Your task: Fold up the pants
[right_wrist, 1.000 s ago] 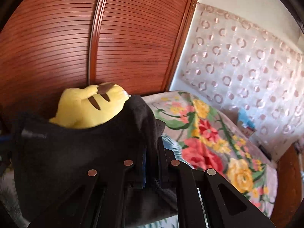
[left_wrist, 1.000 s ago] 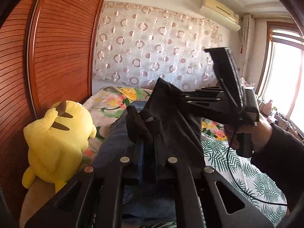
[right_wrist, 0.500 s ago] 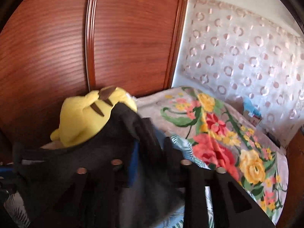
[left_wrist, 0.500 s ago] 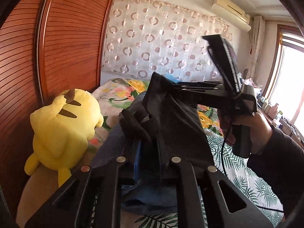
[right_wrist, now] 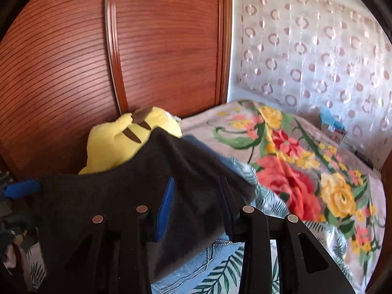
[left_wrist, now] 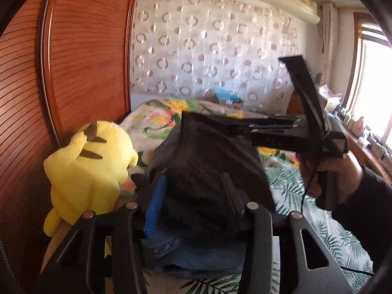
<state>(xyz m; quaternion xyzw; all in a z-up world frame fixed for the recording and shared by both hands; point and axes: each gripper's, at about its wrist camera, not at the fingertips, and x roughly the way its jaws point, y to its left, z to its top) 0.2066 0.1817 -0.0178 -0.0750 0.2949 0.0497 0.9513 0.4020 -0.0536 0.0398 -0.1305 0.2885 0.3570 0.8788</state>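
No brand, label or legible writing shows on anything in either view. The black pants (left_wrist: 208, 166) are a soft, matte, slightly fuzzy fabric, bunched into a rounded heap at the centre of the left wrist view and lying over folded blue denim jeans (left_wrist: 196, 252) with visible stitched seams at the lower centre. The left gripper (left_wrist: 193, 186), hard black plastic with round metal rivets, has its jaws spread wide; a blue pad lines the left finger, and the black cloth sits between the fingers without being pinched. In the right wrist view the right gripper (right_wrist: 196, 196) is likewise spread apart, the dark fabric draped between and over its fingers, not clamped. In the left wrist view the right gripper appears at the right of the frame, held by the person's hand (left_wrist: 328, 176) in a dark sleeve, its fingers reaching into the top edge of the pants.

A plush yellow toy (left_wrist: 90, 166) with brown stripes sits at the left against a ribbed reddish wooden wardrobe (left_wrist: 73, 68). The floral bedspread (right_wrist: 294, 152), in red, yellow and green, fills the right of the right wrist view below a sheer curtain (right_wrist: 318, 49) patterned with rings.
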